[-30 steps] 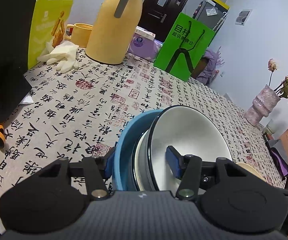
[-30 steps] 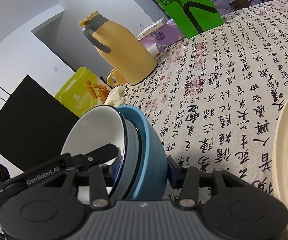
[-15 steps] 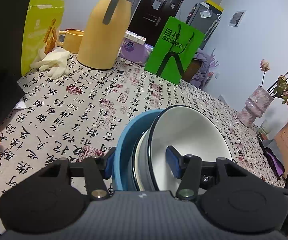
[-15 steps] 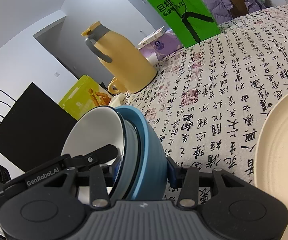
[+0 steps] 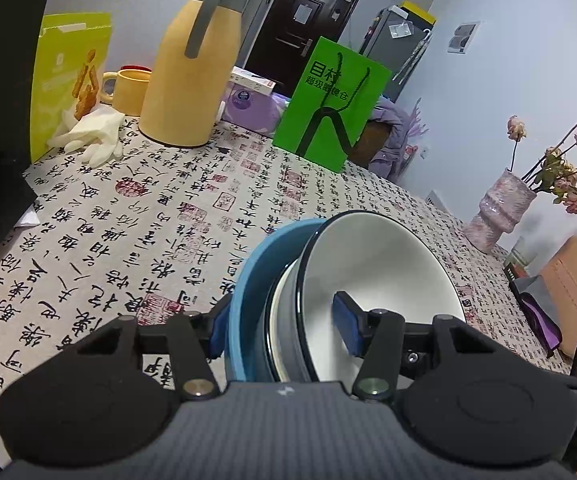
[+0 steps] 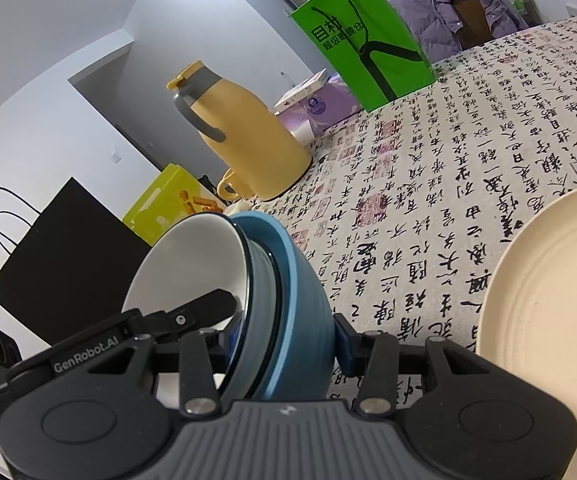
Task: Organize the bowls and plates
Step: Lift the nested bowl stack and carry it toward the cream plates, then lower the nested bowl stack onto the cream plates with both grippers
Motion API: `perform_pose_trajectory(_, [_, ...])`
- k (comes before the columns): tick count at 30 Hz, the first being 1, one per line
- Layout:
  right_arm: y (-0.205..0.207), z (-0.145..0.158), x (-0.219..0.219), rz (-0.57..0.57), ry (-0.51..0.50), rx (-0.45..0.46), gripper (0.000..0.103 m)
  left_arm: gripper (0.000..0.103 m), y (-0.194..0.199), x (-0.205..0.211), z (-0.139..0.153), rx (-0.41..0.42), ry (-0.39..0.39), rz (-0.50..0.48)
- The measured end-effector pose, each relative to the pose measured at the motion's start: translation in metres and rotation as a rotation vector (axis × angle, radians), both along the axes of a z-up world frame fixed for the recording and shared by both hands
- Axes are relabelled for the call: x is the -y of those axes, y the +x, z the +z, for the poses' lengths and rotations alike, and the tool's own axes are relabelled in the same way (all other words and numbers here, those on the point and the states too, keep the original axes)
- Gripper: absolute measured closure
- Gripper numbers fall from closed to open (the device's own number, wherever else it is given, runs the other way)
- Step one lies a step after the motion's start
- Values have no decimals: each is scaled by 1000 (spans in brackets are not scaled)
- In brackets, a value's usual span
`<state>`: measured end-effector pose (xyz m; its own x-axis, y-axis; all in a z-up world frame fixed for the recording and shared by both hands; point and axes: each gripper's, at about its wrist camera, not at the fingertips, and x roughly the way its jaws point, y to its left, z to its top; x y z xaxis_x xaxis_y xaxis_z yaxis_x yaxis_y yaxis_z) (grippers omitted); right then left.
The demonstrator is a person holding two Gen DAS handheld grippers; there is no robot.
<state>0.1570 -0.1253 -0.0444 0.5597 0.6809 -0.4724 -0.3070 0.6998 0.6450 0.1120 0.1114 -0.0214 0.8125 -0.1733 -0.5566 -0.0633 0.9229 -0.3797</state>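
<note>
My left claw [image 5: 282, 334] grips one side of a nested stack of bowls, one blue pad against the outside of the blue bowl [image 5: 248, 280] and the other pad inside the white bowl [image 5: 376, 264], jaws partly closed on the walls between them. My right claw [image 6: 288, 336] pinches the opposite side of the same stack the same way, one finger inside the white bowl, the other on the blue bowl's outer wall. A grey bowl [image 5: 284, 320] sits between the two, so three are nested; the white one holds nothing but my pads. The stack is tilted on its side, above the near edge of the table [image 5: 168, 216]. Just beside it on the right lies a cream plate [image 6: 548, 292], bare. Toward the far edge stand a yellow jug [image 5: 192, 68], a yellow mug [image 5: 128, 92] beside it, and a green bag [image 5: 332, 104]. At the far right corner a pink vase [image 5: 504, 208] holds dried flowers [image 5: 572, 160]
</note>
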Motion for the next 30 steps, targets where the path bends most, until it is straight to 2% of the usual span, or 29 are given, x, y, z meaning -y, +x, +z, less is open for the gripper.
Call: perform_pose_trajectory(30, [-18, 8, 75, -91, 35, 16, 59, 50, 0, 70, 12, 25, 29, -83])
